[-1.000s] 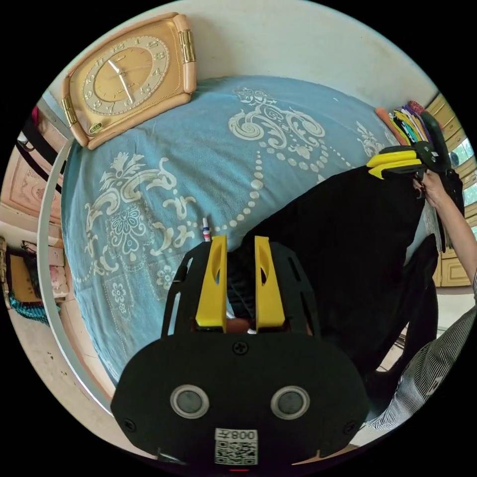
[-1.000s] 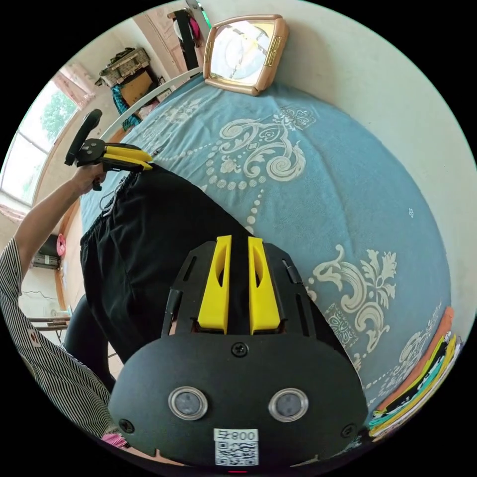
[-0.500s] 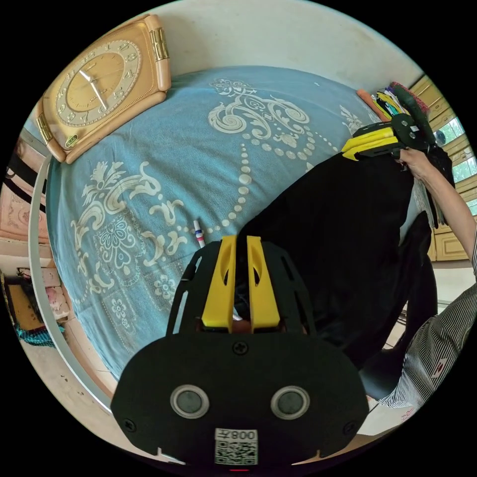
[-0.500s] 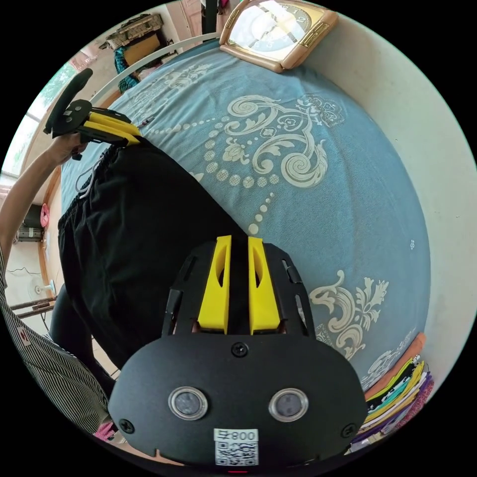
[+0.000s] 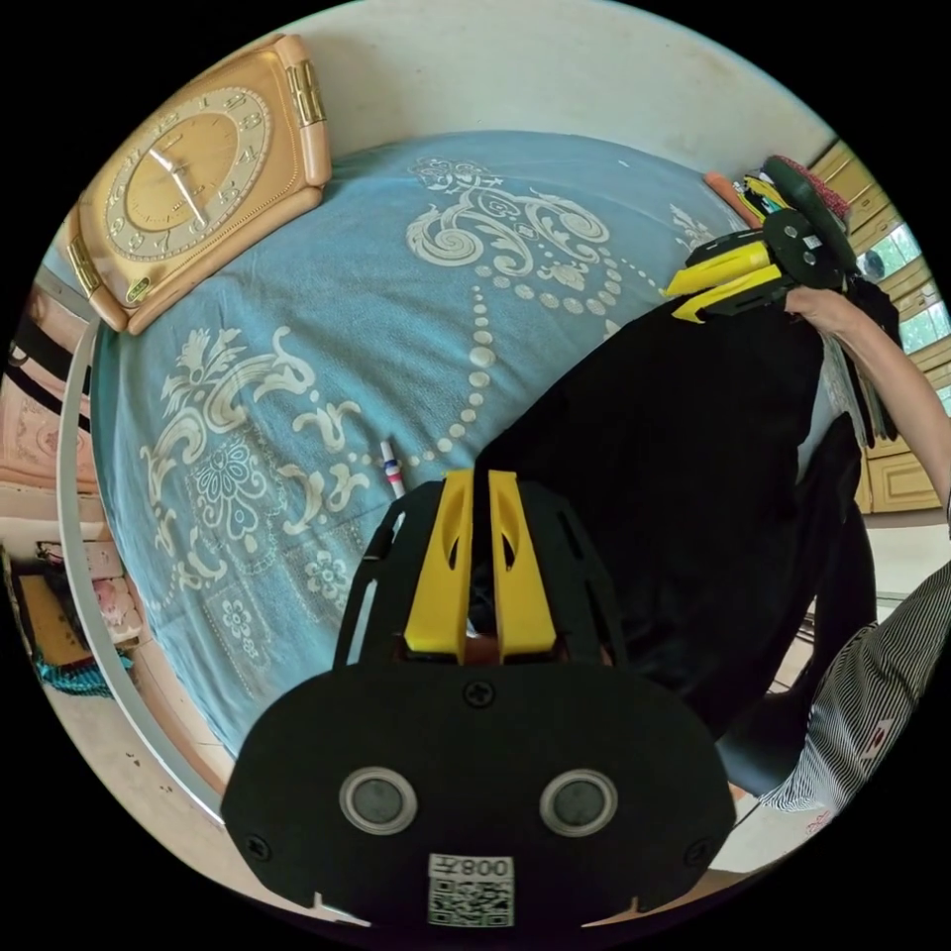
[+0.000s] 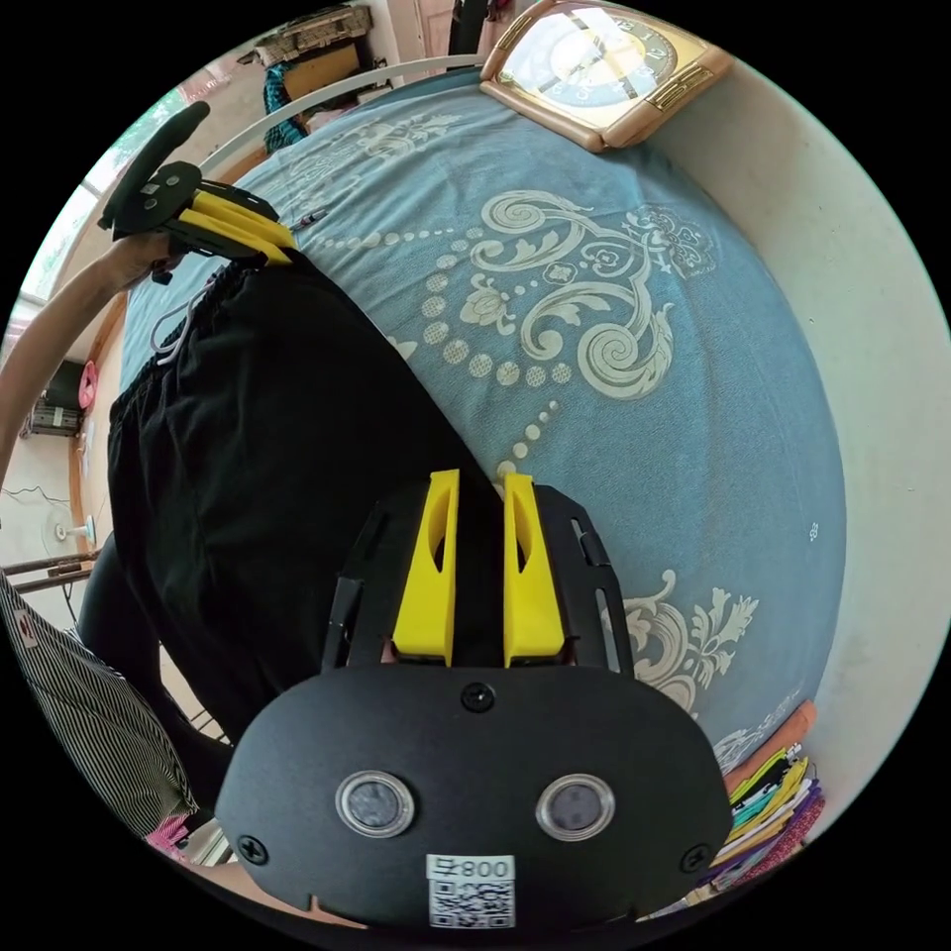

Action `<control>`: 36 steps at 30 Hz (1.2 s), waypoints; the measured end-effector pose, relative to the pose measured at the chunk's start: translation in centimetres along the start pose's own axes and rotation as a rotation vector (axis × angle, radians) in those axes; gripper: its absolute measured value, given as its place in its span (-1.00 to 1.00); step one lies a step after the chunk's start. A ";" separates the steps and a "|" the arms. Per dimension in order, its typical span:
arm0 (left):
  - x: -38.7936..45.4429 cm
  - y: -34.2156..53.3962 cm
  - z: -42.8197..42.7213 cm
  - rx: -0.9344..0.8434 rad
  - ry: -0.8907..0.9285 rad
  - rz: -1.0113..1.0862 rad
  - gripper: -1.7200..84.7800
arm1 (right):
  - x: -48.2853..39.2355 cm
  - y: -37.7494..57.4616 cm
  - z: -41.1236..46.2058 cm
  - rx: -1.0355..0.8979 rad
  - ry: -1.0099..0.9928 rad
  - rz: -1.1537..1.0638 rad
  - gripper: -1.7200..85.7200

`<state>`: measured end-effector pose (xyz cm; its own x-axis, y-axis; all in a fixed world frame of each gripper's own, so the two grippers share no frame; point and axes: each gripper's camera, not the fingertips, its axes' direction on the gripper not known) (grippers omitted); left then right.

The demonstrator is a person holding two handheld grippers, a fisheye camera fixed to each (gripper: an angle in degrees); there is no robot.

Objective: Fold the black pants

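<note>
Two tongs, left (image 5: pixel 480 482) and right (image 6: pixel 480 485), each clamp the black pants (image 5: pixel 684 475) over the blue bedspread (image 5: pixel 396 297).

We see the pants (image 5: pixel 684 466) spread on the bed (image 5: pixel 347 297), one part hanging over its near edge beside the person's sleeve (image 5: pixel 872 684). The left gripper (image 5: pixel 480 480) sits at one end of their far edge, the right gripper (image 5: pixel 693 292) at the other. A clock (image 5: pixel 188 178) leans against the wall at the bed's far corner. A pen (image 5: pixel 392 468) lies on the cover just beside our left gripper. A stack of clothes (image 6: pixel 773 792) sits at the opposite corner.
</note>
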<state>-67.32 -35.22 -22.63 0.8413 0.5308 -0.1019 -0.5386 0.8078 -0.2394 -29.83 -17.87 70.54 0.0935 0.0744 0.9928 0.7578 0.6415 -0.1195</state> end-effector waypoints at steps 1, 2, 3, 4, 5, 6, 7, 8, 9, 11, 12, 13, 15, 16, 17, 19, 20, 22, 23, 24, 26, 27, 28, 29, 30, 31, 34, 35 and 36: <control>0.3 0.5 -0.6 0.003 -0.014 -0.006 -0.90 | -0.7 -0.2 0.0 -0.005 0.000 -0.011 -0.85; 0.6 1.0 -1.3 0.013 -0.022 -0.014 -0.90 | -1.1 -0.3 0.0 -0.009 0.004 -0.014 -0.87; 0.7 1.3 -1.7 0.019 -0.026 -0.020 -0.90 | -1.8 -0.5 -0.1 -0.016 0.014 -0.020 -0.89; 0.9 2.0 -2.5 0.034 -0.029 -0.028 -0.91 | -2.5 -0.6 -0.1 -0.030 0.018 -0.020 -0.91; 1.2 2.7 -3.5 0.047 -0.026 -0.028 -0.91 | -2.8 -0.7 -0.2 -0.034 0.019 -0.020 -0.92; 1.3 3.0 -4.0 0.052 -0.026 -0.028 -0.91 | -3.4 -0.6 -0.5 -0.033 0.024 -0.020 -0.93; 1.7 3.8 -5.0 0.065 -0.033 -0.026 -0.91 | -4.0 -0.4 -1.1 -0.020 0.033 -0.012 -0.93; 2.1 4.6 -6.0 0.076 -0.040 -0.021 -0.91 | -4.3 -0.3 -1.4 -0.010 0.035 -0.006 -0.94; 2.3 5.0 -6.5 0.080 -0.042 -0.018 -0.92 | -4.9 0.1 -2.2 0.013 0.036 0.002 -0.94; 3.4 6.9 -8.6 0.106 -0.062 -0.007 -0.92 | -5.9 0.8 -3.4 0.048 0.040 0.017 -0.94; 3.7 7.5 -9.2 0.115 -0.065 -0.004 -0.92 | -6.7 1.4 -4.4 0.078 0.045 0.025 -0.95; 4.4 8.6 -10.3 0.130 -0.068 0.000 -0.92 | -7.7 2.1 -5.2 0.105 0.051 0.032 -0.95; 5.5 10.6 -11.9 0.155 -0.077 0.009 -0.92 | -9.5 3.3 -6.4 0.139 0.062 0.030 -0.95; 6.3 11.9 -13.0 0.167 -0.080 0.018 -0.92 | -10.9 4.3 -7.0 0.161 0.077 0.023 -0.95; 7.2 13.4 -14.0 0.178 -0.083 0.025 -0.92 | -11.6 4.7 -7.3 0.171 0.081 0.018 -0.95; 8.6 15.6 -15.2 0.179 -0.089 0.045 -0.92 | -14.7 6.8 -8.1 0.202 0.082 -0.002 -0.95; 9.6 17.2 -15.9 0.176 -0.101 0.064 -0.92 | -15.5 7.4 -8.2 0.205 0.082 -0.008 -0.95; 11.1 19.5 -16.6 0.165 -0.103 0.088 -0.92 | -18.6 9.5 -8.3 0.214 0.061 -0.027 -0.95; 12.1 21.0 -17.0 0.153 -0.108 0.099 -0.92 | -19.3 10.1 -8.3 0.217 0.057 -0.027 -0.95; 12.5 21.8 -17.1 0.146 -0.111 0.101 -0.92 | -20.7 11.0 -8.1 0.219 0.038 -0.032 -0.95; 14.1 24.9 -17.4 0.124 -0.105 0.107 -0.92 | -22.9 12.3 -7.6 0.215 0.006 -0.054 -0.95; 14.5 25.6 -17.4 0.118 -0.102 0.107 -0.92 | -24.4 13.0 -7.1 0.204 0.001 -0.070 -0.95; 15.1 27.0 -17.4 0.108 -0.096 0.101 -0.92 | -25.7 13.7 -6.5 0.194 -0.007 -0.078 -0.95; 15.7 28.3 -17.4 0.100 -0.092 0.094 -0.92 | -26.2 14.0 -6.2 0.188 -0.015 -0.084 -0.95; 16.0 28.9 -17.4 0.093 -0.090 0.092 -0.92 | -27.3 14.5 -5.6 0.176 -0.029 -0.094 -0.95; 16.5 30.0 -17.3 0.079 -0.091 0.091 -0.92 | -28.3 15.0 -5.0 0.164 -0.044 -0.102 -0.95; 17.6 32.5 -17.0 0.053 -0.089 0.086 -0.92 | -30.3 15.9 -3.4 0.140 -0.049 -0.108 -0.95; 18.0 33.3 -16.8 0.038 -0.097 0.085 -0.93 | -30.6 16.1 -3.0 0.134 -0.062 -0.107 -0.95; 18.1 33.6 -16.7 0.032 -0.099 0.086 -0.93 | -31.1 16.4 -2.3 0.123 -0.088 -0.107 -0.95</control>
<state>-69.44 -2.70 -48.61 0.7846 0.6195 -0.0248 -0.6107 0.7654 -0.2030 -18.78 -11.43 37.65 -0.0445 0.0643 0.9969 0.6750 0.7376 -0.0175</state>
